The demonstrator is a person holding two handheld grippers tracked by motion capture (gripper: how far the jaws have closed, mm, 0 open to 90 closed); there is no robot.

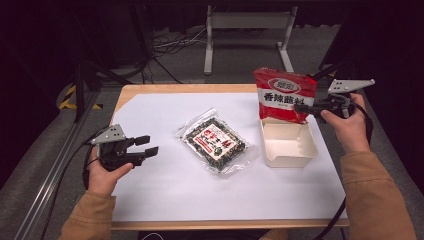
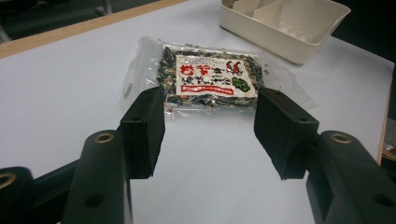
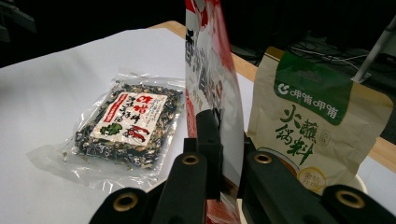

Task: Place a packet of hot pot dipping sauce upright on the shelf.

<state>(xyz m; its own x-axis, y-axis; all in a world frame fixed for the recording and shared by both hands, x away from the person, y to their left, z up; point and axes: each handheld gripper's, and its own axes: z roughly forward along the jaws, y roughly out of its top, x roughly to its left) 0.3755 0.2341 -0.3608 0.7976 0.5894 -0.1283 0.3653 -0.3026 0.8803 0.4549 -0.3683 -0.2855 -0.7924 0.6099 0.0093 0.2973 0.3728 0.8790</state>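
**Inspector:** Nearest the camera?

**Assistant:** The left gripper (image 1: 148, 145) sits low at the table's left side, jaws spread with nothing between them. It points toward the clear packet (image 2: 210, 77) of dark dried food, which lies flat on the white sheet (image 1: 165, 190) just ahead of it.

**Inspector:** And the right gripper (image 1: 303, 110)?

**Assistant:** Clamped on the edge of the red pouch (image 1: 285, 95), which it holds upright above the far end of the cream box (image 1: 290, 145).

**Inspector:** Anything beyond?

**Assistant:** In the right gripper view, a tan pouch (image 3: 317, 126) with a green top stands upright just behind the red one.
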